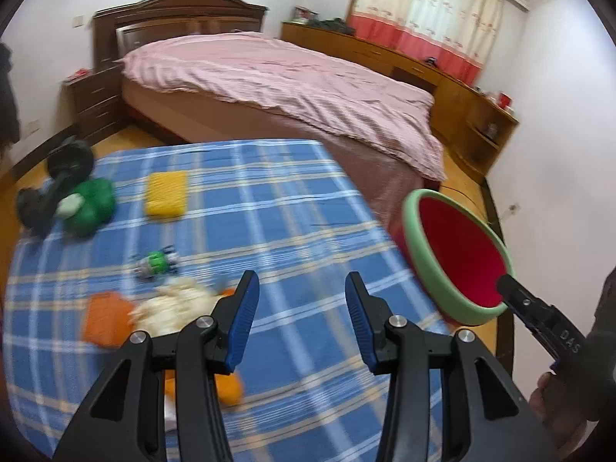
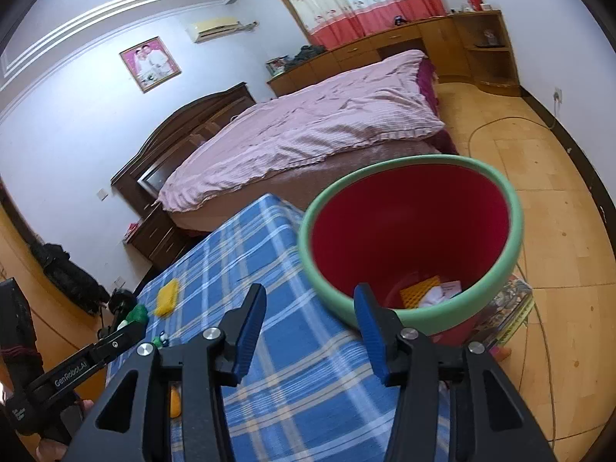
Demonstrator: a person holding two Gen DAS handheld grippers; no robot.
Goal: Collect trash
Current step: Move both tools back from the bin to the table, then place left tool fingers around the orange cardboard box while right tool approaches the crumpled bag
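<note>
Beside the table's right edge stands a red bin with a green rim (image 2: 496, 269), the nearest part of that rim hidden behind the right gripper (image 2: 310, 308). At its bottom lie a yellow ridged piece (image 2: 419, 292) and some white paper scraps (image 2: 442, 292), partly cut off by the rim. The right gripper's blue-padded jaws stand apart with nothing between them; its right finger overlaps the near rim, and whether it touches I cannot tell. The left gripper (image 1: 302, 298) hovers over the blue plaid cloth (image 1: 292, 208) with its jaws likewise apart and empty. On the cloth, all blurred by motion, lie a yellow sponge (image 1: 166, 193), a green crumpled wrapper (image 1: 90, 208), a small green-and-white item (image 1: 156, 261) too smeared to identify, an orange piece (image 1: 104, 317) and a crumpled cream wad (image 1: 177, 306), the last partly hidden by the left gripper's finger. Behind the table is a bed with a pink cover (image 1: 285, 77).
</note>
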